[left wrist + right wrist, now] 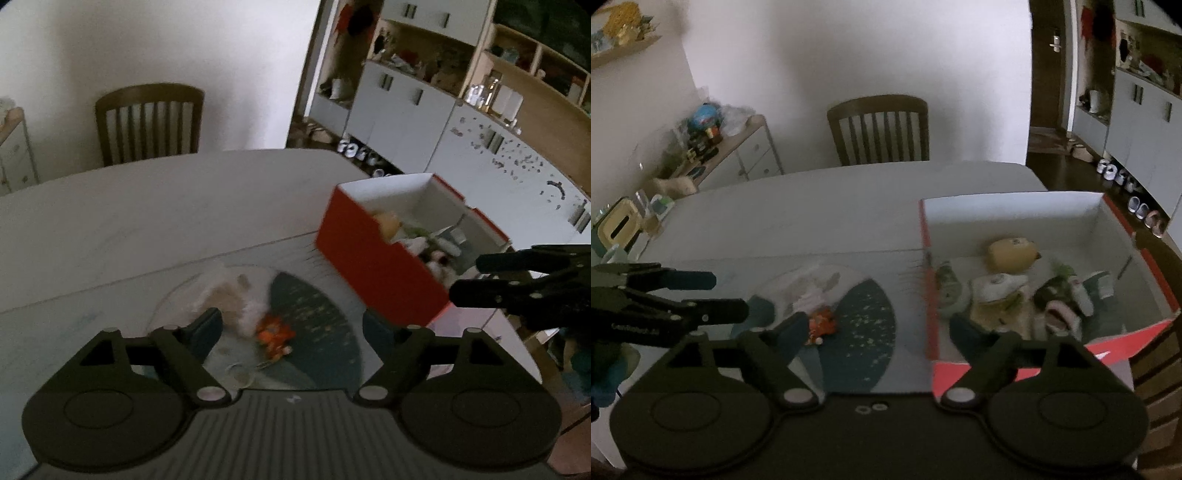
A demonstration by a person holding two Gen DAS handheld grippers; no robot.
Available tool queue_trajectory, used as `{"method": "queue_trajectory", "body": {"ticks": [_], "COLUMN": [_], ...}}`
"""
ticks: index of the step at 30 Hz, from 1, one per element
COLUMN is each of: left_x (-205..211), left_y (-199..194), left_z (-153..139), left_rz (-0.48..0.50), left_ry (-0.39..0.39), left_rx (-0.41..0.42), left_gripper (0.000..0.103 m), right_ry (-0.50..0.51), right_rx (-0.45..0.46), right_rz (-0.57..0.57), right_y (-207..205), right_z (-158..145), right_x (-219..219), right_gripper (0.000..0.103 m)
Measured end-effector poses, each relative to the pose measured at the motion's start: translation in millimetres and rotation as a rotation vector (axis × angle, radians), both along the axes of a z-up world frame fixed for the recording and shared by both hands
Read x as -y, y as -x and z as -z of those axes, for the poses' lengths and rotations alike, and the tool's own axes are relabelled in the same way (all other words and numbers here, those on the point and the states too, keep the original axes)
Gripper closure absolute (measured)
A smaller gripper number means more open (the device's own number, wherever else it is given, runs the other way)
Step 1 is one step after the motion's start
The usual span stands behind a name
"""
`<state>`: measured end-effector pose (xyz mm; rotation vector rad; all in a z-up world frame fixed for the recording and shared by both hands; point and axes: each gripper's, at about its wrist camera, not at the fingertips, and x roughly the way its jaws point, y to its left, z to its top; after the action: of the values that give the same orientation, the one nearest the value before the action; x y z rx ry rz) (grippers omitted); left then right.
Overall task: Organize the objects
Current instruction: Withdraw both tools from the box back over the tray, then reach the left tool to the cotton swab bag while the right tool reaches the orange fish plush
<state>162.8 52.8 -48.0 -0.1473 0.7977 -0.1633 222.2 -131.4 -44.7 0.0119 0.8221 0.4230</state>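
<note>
**Both grippers hover open over a table with loose toys and a half-filled box**

The left gripper hangs above a round clear-and-teal placemat on the pale grey table, its two dark fingers spread wide with nothing between them. Below it on the mat lie a small orange plush toy and, touching it on the far-left side, a blurred pale cream-and-white soft toy.

The right gripper is likewise spread wide and empty; its left finger is over the mat near the orange toy, its right finger over the near corner of the red cardboard box with a white interior. The box stands just right of the mat, at the table's right edge. Inside it sit a yellow rounded plush and a jumble of small toys in white, green and pink, too blurred to name individually.

A brown slatted wooden chair stands at the table's far side.
</note>
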Motion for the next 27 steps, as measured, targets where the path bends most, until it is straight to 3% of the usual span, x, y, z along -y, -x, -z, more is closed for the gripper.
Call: {"method": "queue_trajectory", "body": {"ticks": [2, 5, 9, 16, 27], "left_x": [-8.7, -21.7, -37.6, -52.6, -41.8], "left_y": [-0.5, -2.4, -6.7, -35.3, -75.8], "left_z": [6.1, 14.6, 22.1, 39.7, 85.7], "left_rz": [-0.011, -0.036, -0.064, -0.056, 0.088], "left_ry": [-0.007, -0.012, 0.001, -0.065, -0.111], "left_rx": [-0.013, -0.024, -0.013, -0.015, -0.059], "left_gripper": [0.016, 0.001, 0.000, 0.000, 0.000], "right_ry": [0.008, 0.025, 0.050, 0.085, 0.138], "right_rx": [-0.005, -0.024, -0.055, -0.098, -0.146], "right_rz": [-0.011, -0.027, -0.041, -0.056, -0.087], "right_y": [-0.3, -1.7, -6.4, -17.0, -30.6], "right_z": [3.5, 11.5, 25.8, 52.4, 78.4], "right_x": [-9.0, -23.5, -41.5, -71.7, -100.6], "right_gripper": [0.014, 0.012, 0.012, 0.012, 0.013]}}
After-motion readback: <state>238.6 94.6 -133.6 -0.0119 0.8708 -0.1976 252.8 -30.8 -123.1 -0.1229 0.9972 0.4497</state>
